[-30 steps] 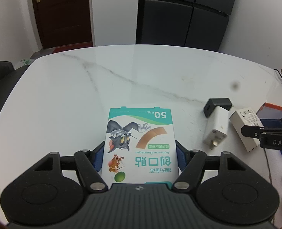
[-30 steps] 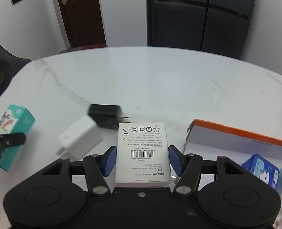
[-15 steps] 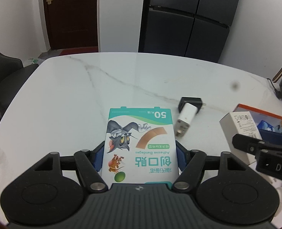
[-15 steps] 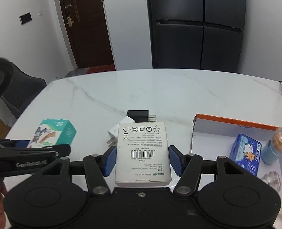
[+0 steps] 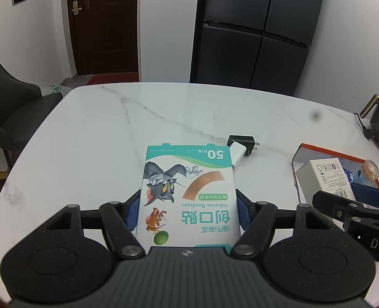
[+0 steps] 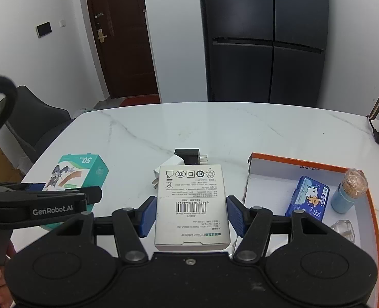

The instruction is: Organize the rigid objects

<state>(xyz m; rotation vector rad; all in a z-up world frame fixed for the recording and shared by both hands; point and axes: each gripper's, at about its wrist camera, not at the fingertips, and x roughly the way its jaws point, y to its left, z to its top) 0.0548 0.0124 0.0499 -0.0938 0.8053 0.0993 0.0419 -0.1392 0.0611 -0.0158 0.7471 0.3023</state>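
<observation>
Above the table [image 5: 92,138], each gripper clamps a box: left [image 5: 188,205] bandages [image 5: 187,195], right [image 6: 190,213] adapter box [image 6: 192,205].

dark brown wooden door [image 6: 122,38] with brass handle, far left | tall black four-door fridge [image 6: 266,38] behind the white marble surface [image 6: 215,128] | dark grey upholstered chair [image 5: 12,102] at the surface's left edge
</observation>
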